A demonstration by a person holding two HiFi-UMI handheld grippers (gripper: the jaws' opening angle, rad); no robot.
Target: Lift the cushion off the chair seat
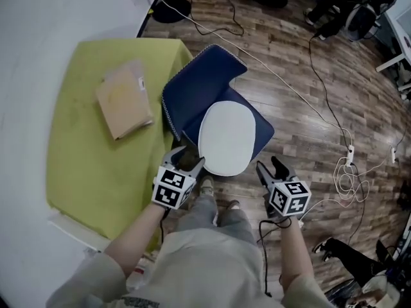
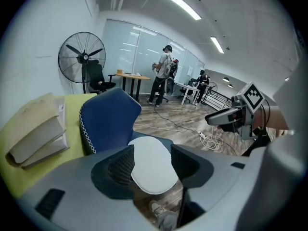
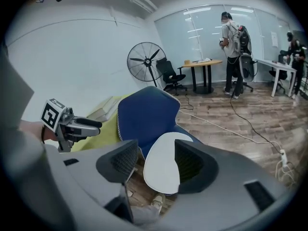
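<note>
L gripper [image 1: 186,156] & R gripper [image 1: 273,169], head view: both had jaws spread wide, nothing held. In each gripper view the gap framed only the cushion, which lay beyond the pads; no contact was evident.

Setting, large to small: yellow-green pad [image 1: 90,165] at L. Blue chair [image 1: 200,82] stood just beside the pad, backrest on the far side from the person. White oval cushion [image 1: 227,138] lay flat on the chair's seat [image 1: 262,132] & covered most of it.

Key relation: the cushion lay ahead of & below both grippers, roughly between them. Its long axis ran from the person toward the backrest, approx. in line w/ the way the jaws pointed. L gripper was the nearer, tips just beside the cushion's near-L rim. R gripper stood apart, off the near-R rim & over bare floor [image 1: 308,76].

Judgement: lift not yet begun. The near end appeared the obvious edge to take, w/ one jaw slipped under it.
</note>
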